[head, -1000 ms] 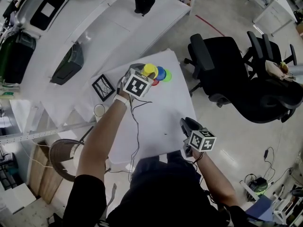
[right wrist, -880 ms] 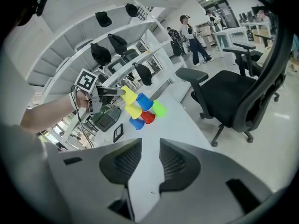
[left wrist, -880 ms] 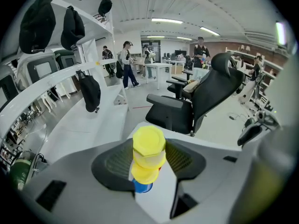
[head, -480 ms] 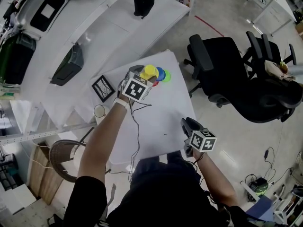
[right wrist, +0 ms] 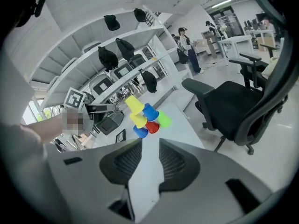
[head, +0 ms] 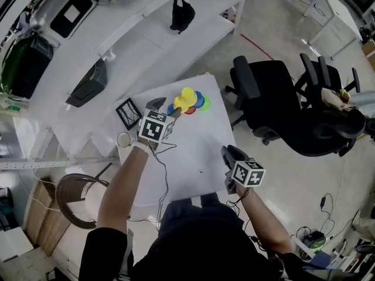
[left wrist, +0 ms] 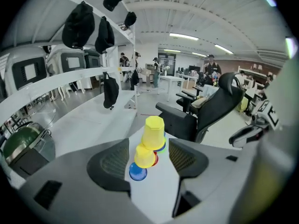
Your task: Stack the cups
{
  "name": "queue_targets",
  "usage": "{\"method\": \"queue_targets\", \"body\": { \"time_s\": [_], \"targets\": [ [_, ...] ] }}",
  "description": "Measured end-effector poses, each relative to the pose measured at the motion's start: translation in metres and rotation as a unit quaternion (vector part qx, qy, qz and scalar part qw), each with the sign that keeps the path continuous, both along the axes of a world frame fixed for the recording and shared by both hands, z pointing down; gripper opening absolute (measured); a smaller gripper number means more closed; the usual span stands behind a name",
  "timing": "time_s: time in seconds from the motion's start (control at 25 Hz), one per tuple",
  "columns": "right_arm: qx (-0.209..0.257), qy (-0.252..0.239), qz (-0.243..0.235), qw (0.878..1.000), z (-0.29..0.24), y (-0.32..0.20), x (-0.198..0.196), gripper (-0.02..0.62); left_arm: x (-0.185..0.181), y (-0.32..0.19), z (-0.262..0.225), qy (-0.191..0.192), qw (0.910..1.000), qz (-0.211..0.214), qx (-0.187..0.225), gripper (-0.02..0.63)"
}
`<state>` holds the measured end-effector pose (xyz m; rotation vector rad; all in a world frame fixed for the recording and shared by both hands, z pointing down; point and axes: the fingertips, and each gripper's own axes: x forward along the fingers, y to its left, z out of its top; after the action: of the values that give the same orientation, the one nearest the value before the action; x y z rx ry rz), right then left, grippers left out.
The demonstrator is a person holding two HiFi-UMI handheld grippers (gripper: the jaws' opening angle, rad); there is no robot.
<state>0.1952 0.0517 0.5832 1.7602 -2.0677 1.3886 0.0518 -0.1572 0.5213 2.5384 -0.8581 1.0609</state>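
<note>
Cups (head: 187,100) are sitting piled at the surface's (head: 193,148) far edge. Probably light, thin and crushable, so gripping gently at the sidewall is advisable. Left gripper (head: 166,108) jaws have just been opening wide, empty. Right gripper (right wrist: 150,148) jaws are hanging half-apart, empty.

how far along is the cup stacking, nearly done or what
Done, by the look of it: a six-cup pyramid stands, a yellow cup on top. In hand: nothing. The left gripper has just been opening its jaws and they are empty; the right gripper is open and empty too. Left: no loose cup shows on the table, so probably nothing.
</note>
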Motion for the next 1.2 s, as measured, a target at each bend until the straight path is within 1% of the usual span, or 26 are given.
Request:
{"method": "queue_targets", "body": {
  "time_s": [0.2,0.32,0.44,0.48,0.72,0.88,0.96,1.04,1.2],
  "targets": [
    [0.038,0.037,-0.017,0.998,-0.031,-0.024,-0.003,0.103,-0.024,0.025,-0.008,0.036,0.9985,-0.034,-0.02,0.261],
    [0.063,0.06,-0.026,0.996,-0.054,-0.036,-0.008,0.091,-0.032,0.044,-0.02,0.068,0.9958,-0.053,-0.03,0.259],
    [0.09,0.087,-0.037,0.991,-0.078,-0.046,-0.016,0.072,-0.038,0.057,-0.037,0.102,0.9919,-0.068,-0.034,0.212],
    [0.099,0.096,-0.041,0.99,-0.087,-0.05,-0.019,0.067,-0.039,0.06,-0.043,0.11,0.9909,-0.071,-0.031,0.206],
    [0.163,0.133,-0.054,0.976,-0.144,-0.067,-0.031,0.043,-0.045,0.077,-0.08,0.139,0.9868,-0.083,-0.001,0.176],
    [0.21,0.162,-0.066,0.962,-0.185,-0.075,-0.043,0.032,-0.048,0.089,-0.106,0.165,0.9822,-0.089,0.018,0.16],
    [0.23,0.176,-0.072,0.954,-0.201,-0.076,-0.048,0.029,-0.05,0.094,-0.12,0.176,0.9793,-0.094,0.033,0.148],
    [0.247,0.188,-0.079,0.947,-0.213,-0.076,-0.052,0.029,-0.052,0.098,-0.132,0.178,0.9776,-0.097,0.056,0.132],
    [0.274,0.208,-0.089,0.935,-0.23,-0.071,-0.06,0.014,-0.057,0.108,-0.151,0.166,0.9764,-0.092,0.103,0.109]
  ]
}}
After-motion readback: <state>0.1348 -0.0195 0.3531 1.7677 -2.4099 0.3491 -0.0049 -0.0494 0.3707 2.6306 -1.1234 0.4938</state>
